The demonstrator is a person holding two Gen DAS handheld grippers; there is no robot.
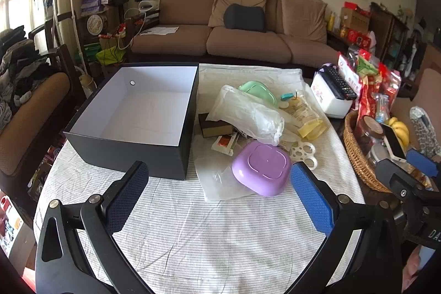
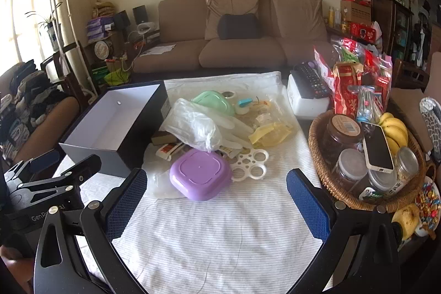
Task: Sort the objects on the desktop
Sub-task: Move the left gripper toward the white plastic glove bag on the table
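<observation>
Your left gripper (image 1: 219,193) and right gripper (image 2: 216,200) both stand spread wide above the striped cloth (image 1: 209,233), holding nothing. The dark box (image 1: 132,115), white inside, sits open at left. Beside it lies the heap: purple container (image 1: 261,168) nearest you, crumpled plastic bag (image 1: 242,112), green container (image 1: 257,91) behind. The wicker basket (image 2: 325,181) stands at right.

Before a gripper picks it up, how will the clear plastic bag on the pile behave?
The clear plastic bag looks thin and crumpled, so it will probably sag and fold. It seems very light. It drapes over the brown box, so lifting it may drag neighbours.
</observation>
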